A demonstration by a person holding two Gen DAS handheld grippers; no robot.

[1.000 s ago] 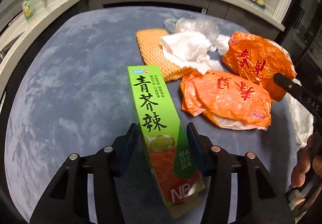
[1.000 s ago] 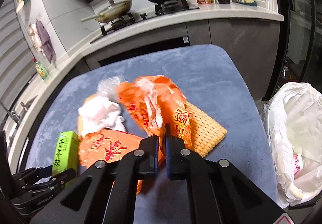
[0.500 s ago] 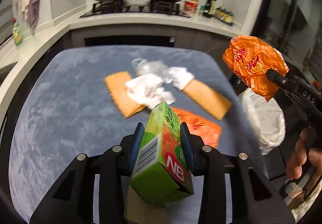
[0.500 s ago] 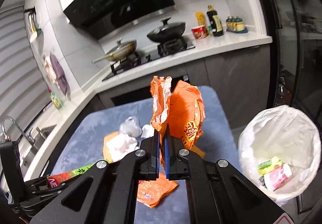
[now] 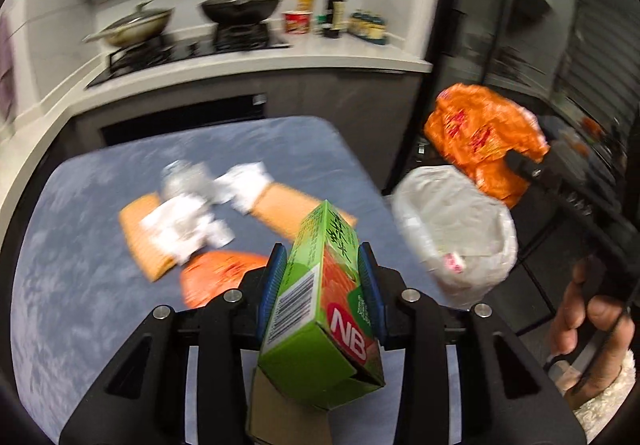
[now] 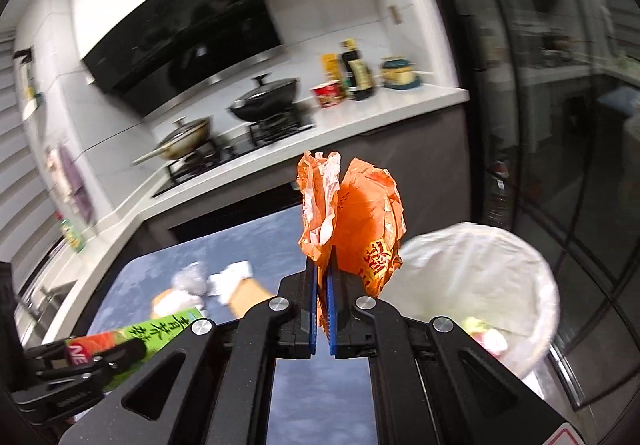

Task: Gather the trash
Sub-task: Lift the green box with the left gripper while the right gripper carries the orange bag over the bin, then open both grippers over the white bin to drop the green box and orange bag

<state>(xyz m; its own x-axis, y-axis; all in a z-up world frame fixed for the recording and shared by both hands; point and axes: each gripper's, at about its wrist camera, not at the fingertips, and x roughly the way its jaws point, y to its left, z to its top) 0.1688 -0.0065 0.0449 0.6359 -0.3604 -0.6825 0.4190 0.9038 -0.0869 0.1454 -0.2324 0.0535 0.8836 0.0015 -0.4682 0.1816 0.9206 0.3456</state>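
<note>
Green box (image 5: 320,297) clamped in left tool (image 5: 322,277), tilted, above the worktop (image 5: 80,245). Orange bag (image 6: 360,221) pinched in right tool (image 6: 322,309), raised beside the bin (image 6: 480,269).

Left view only: second orange bag (image 5: 216,273) lying on worktop just under the box; person's right hand (image 5: 588,325) on the tool handle. Right view only: bin's inside, a few scraps (image 6: 484,333) at bottom.

Count: two orange bags, one box, two tan pads (image 5: 140,241), white tissue clumps (image 5: 180,225) atop them; blur hides exact number. One white-lined bin. Two pans (image 6: 264,101) on stove behind.
</note>
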